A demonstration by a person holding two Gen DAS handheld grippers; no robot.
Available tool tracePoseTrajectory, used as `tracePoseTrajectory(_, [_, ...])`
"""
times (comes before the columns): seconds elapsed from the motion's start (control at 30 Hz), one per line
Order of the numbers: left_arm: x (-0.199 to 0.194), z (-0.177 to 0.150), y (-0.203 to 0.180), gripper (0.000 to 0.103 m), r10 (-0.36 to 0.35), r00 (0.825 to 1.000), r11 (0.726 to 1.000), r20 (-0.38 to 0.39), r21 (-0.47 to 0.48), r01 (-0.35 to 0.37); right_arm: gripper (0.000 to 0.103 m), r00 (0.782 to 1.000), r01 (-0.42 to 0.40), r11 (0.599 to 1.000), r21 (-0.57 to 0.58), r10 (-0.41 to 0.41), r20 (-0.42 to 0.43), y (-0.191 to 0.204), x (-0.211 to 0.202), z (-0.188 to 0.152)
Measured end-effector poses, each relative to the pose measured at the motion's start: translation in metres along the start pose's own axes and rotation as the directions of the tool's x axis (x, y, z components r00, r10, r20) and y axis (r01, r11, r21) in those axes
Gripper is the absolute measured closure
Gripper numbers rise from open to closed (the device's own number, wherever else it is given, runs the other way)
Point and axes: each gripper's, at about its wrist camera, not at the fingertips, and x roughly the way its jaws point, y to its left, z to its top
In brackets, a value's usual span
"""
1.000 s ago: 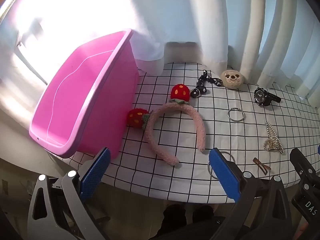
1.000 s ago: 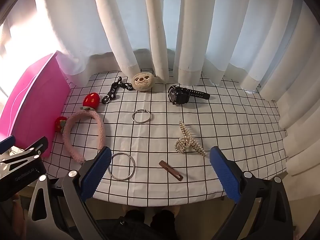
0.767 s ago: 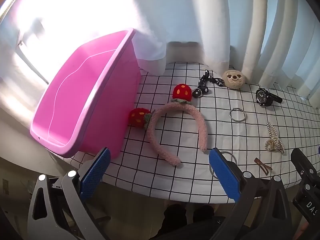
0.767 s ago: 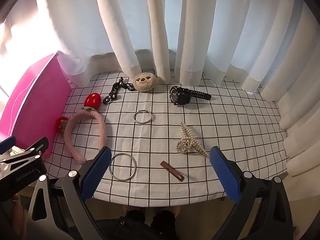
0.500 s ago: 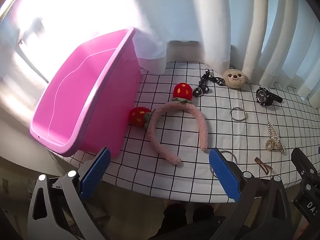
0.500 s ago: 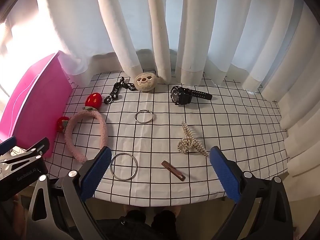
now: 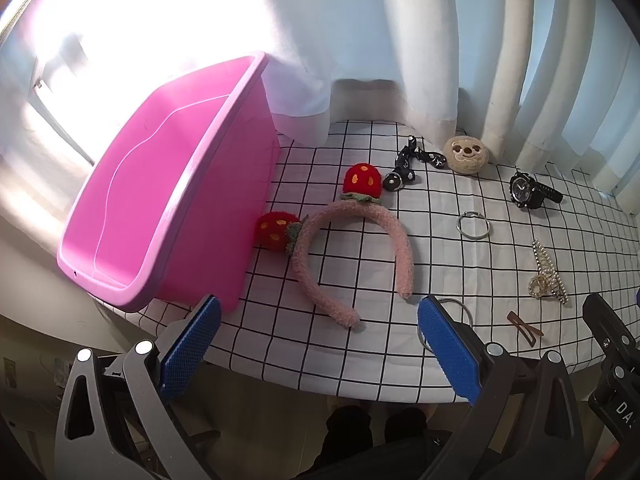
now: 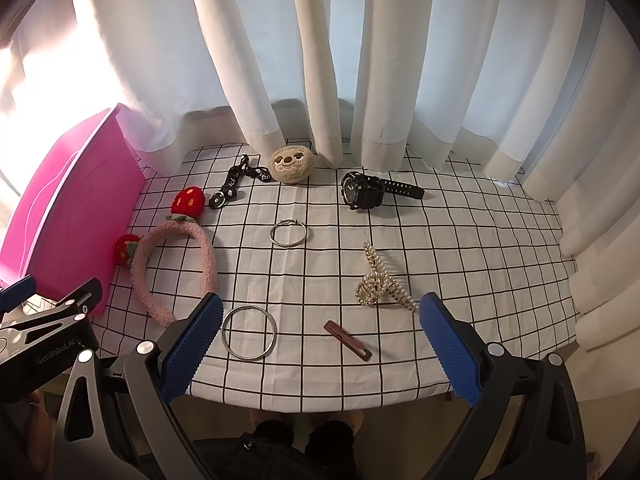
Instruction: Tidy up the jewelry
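A pink bin point(image 7: 168, 208) stands at the table's left end; it also shows in the right wrist view point(image 8: 68, 208). A fuzzy pink headband with red strawberries point(image 7: 352, 256) point(image 8: 172, 264) lies beside it. A black watch point(image 8: 368, 190), a small silver ring point(image 8: 288, 233), a large silver bangle point(image 8: 249, 332), a pearl claw clip point(image 8: 380, 284), a brown hair clip point(image 8: 347, 340), a sloth plush point(image 8: 290, 165) and a black strap point(image 8: 236, 184) lie on the checked cloth. My left gripper point(image 7: 316, 348) and right gripper point(image 8: 320, 346) are open and empty at the front edge.
White curtains point(image 8: 320, 80) hang close behind the table. The checked cloth point(image 8: 460, 260) ends at the near edge just past my fingers. The left gripper's body point(image 8: 44, 336) shows at the lower left of the right wrist view.
Both views have drifted slightly, so the objects sit a little higher and farther. No object moved on the table. Both grippers stay open.
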Motion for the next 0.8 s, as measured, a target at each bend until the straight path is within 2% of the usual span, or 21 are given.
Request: tracePoseTrajectory(0.8, [-0.0007,0.0000,-0.0002,0.006,-0.002,1.000,1.000,-0.001,-0.002,0.002,0.009,1.000,-0.005,1.000,0.000,0.005,0.000,0.0003,0.0013,-0.0005])
